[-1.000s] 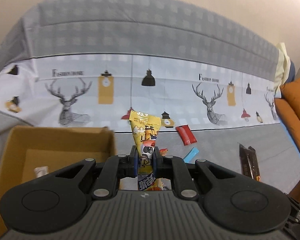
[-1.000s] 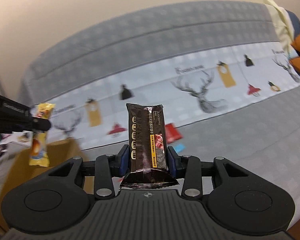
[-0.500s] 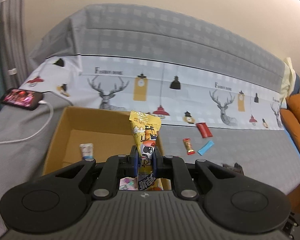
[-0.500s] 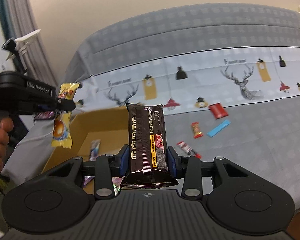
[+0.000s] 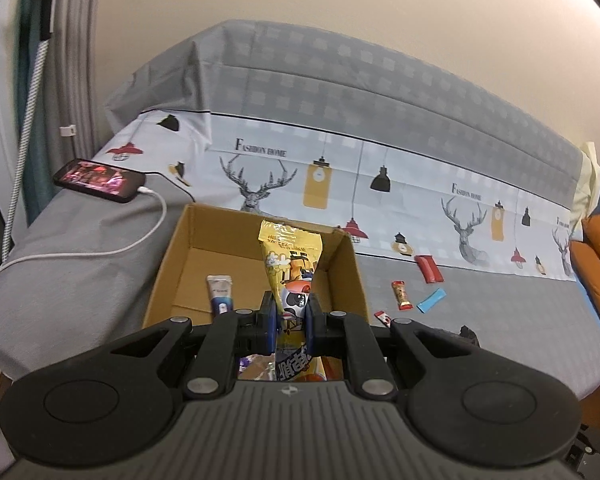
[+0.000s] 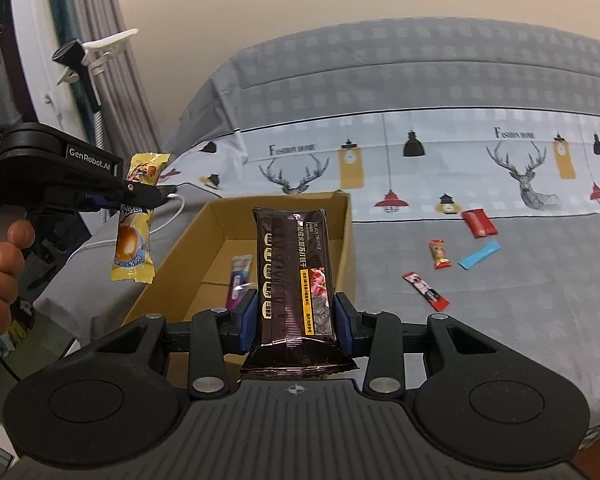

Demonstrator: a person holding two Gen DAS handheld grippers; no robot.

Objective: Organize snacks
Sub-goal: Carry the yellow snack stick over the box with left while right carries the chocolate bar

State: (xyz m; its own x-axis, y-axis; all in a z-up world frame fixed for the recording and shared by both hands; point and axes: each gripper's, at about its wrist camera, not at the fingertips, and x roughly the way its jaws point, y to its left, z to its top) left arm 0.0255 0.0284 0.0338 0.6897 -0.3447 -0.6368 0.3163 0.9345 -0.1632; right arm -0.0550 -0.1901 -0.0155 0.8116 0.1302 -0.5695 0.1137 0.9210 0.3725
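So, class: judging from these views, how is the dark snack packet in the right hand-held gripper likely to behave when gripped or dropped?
The dark snack packet stands upright above the right hand-held gripper, so it is probably fairly stiff. Its glossy film may be slippery. It looks flat, so it will likely land flat in the cardboard box, not roll.

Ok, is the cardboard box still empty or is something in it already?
Not empty. The cardboard box is open-topped, and a small silver-and-purple snack packet lies on its floor; more wrappers show near its front edge, partly hidden by the left claw.
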